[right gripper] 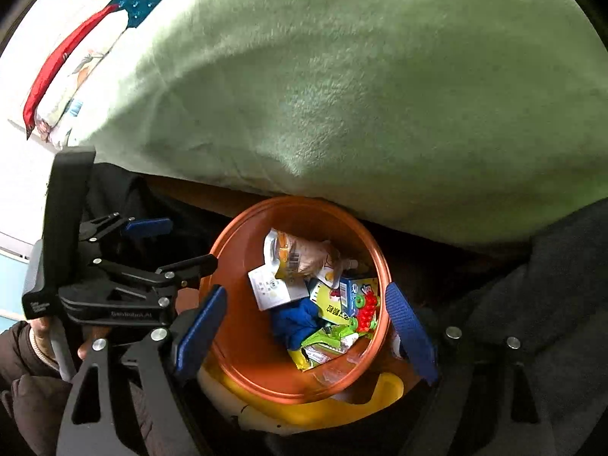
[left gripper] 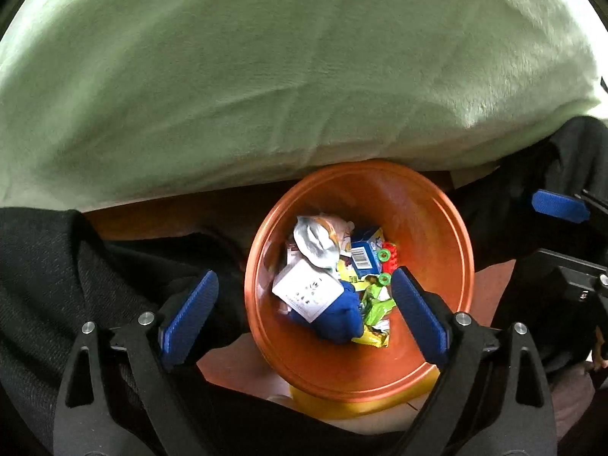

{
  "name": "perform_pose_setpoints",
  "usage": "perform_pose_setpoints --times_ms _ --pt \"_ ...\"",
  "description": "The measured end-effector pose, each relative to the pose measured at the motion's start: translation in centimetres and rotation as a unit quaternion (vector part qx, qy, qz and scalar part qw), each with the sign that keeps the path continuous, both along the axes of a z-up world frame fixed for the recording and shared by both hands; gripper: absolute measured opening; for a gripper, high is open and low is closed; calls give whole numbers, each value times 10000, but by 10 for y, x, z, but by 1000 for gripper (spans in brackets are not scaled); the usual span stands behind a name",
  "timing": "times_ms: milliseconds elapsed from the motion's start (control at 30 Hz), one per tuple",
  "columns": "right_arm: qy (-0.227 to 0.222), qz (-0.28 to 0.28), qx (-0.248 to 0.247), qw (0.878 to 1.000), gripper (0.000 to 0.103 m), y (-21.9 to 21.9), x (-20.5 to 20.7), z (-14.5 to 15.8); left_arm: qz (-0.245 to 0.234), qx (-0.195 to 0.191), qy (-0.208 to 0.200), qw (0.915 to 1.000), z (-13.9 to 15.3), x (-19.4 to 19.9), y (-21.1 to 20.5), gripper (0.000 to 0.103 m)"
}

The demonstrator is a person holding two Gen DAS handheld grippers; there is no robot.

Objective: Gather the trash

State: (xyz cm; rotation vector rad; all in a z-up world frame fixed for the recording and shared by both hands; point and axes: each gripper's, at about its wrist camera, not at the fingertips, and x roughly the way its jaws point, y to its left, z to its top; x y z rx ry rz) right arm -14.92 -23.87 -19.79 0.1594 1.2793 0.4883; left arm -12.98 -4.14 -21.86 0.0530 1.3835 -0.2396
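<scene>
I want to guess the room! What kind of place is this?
Probably a bedroom: a soft green blanket hangs over a bed edge, a patterned pillow lies beside it, and an orange trash bin stands below.

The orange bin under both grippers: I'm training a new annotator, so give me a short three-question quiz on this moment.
1. True or false: the left gripper holds a piece of trash.
2. Which lies inside the orange bin? A) a blue cloth B) a glass bottle C) a spoon
3. What large soft thing lies just beyond the bin's far rim?

Key:
1. False; its jaws stand open and empty above the bin, as do those of the right gripper.
2. A
3. A light green blanket.
</scene>
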Motion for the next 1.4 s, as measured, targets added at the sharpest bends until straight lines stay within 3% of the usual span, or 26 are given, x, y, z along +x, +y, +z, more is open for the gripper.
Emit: perform_pose_setpoints --times_ms 133,267,300,433,567,733,900,1067,1200,1400 --pt "-598 -17 155 9981 84 -5 -1 37 58 -161 -350 9992 24 -2 6 90" --pt "-1671 -227 352 9850 91 -20 14 97 1 -318 -1270 9914 79 -3 12 90" --pt "-2147 -346 344 9755 98 -27 21 119 -7 -347 -1528 9876 93 -1 13 90" --pt "-3037 -731 84 9499 98 -36 60 162 -5 -185 -2748 9613 152 26 23 93" --pt "-3374 -1389 120 9310 98 -45 124 187 269 13 -3487 9369 189 81 20 93" --pt "-3750 -2021 -301 9042 98 -38 197 189 793 -78 -3777 9225 210 158 18 93" --pt "-3849 -2223 -477 8945 98 -32 246 188 1190 -124 -3787 9177 208 222 18 93" --pt "-3961 -2314 -726 8856 98 -23 276 181 1347 164 -3984 9071 202 260 11 93" --pt "-4141 -2450 -960 8714 98 -18 284 170 1389 176 -3961 9075 194 285 9 93" --pt "-4098 -2418 -1144 8721 98 -14 292 151 1317 279 -3842 9134 173 297 4 93"
